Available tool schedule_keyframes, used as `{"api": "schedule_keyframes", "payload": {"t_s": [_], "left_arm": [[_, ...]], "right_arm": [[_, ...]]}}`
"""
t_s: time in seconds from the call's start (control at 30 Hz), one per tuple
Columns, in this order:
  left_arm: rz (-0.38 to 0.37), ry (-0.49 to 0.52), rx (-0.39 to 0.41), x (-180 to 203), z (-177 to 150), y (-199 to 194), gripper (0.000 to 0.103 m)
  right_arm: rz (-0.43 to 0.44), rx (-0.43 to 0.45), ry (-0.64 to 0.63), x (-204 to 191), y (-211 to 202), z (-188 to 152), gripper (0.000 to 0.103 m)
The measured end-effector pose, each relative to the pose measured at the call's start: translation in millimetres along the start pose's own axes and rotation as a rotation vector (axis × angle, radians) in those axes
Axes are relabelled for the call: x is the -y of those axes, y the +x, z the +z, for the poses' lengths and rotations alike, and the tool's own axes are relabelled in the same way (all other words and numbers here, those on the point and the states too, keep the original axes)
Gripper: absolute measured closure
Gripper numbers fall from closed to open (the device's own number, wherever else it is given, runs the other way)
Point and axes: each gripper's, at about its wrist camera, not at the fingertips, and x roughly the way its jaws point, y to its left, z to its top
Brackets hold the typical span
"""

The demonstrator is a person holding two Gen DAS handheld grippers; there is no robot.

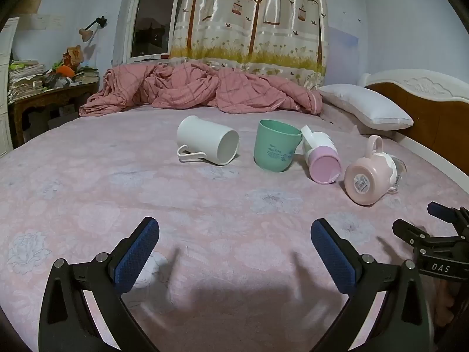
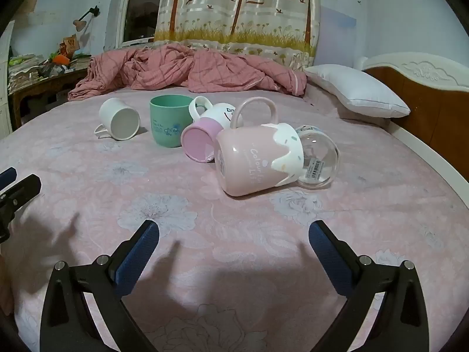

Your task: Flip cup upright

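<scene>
On the pink floral bedsheet (image 2: 164,214), your left gripper (image 1: 234,252) and right gripper (image 2: 234,249) hover spread wide, empty; the pink mug (image 2: 252,161) lies toppled beside an upright green cup (image 2: 168,120).

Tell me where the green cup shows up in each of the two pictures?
Left wrist view: the green cup stands upright just right of centre, between the white cup lying on its side and the purple-bottomed cup.
Right wrist view: the green cup is left of centre, upper half, with the same neighbours.
Shared landmark: the white pillow at right.
</scene>
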Motion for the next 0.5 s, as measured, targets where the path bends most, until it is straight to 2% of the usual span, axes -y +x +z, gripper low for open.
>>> {"api": "schedule_keyframes", "payload": {"t_s": [0.07,0.5], "left_arm": [[0.004,0.01,-0.018,1.4,0.6,2.1,0.0],[0.013,0.012,-0.007,6.7,1.7,0.6,0.0]], "right_arm": [[-0.002,0.002,-0.003,-0.2,0.1,0.0,0.0],[-0.002,0.0,-0.003,-0.9,0.6,0.2,0.0]]}}
